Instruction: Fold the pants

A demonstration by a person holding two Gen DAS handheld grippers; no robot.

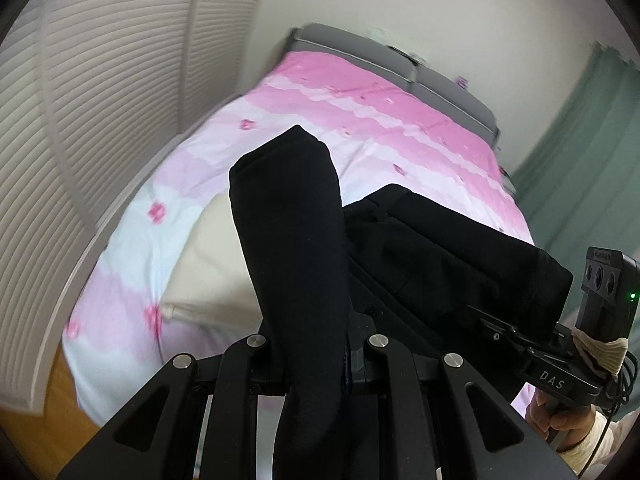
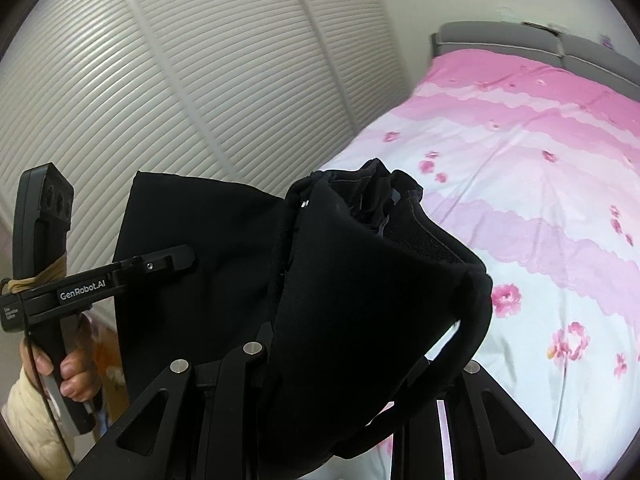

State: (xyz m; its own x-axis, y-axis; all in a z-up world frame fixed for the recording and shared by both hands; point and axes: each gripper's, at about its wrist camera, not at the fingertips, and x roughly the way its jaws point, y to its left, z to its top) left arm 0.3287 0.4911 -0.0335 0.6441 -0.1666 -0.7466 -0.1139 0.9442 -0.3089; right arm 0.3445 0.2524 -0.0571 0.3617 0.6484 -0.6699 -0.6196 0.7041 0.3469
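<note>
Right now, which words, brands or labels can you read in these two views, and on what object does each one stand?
"DAS": on the arm of the right gripper, seen from the left wrist.
"GenRobot.AI": on the arm of the left gripper, seen from the right wrist.
Small white print beside that logo: too small to read.
Embossed text on the sensor block: blurred, unreadable.

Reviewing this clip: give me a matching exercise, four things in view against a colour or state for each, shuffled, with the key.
Things:
1. pants
2. bedspread
3. curtain
4. headboard

Colour or state:
A. green, hanging at the right edge
B. black, gripped and lifted over the bed
C. grey, at the far end of the bed
D. pink and white with flowers

Pairs: 1-B, 2-D, 3-A, 4-C
</note>
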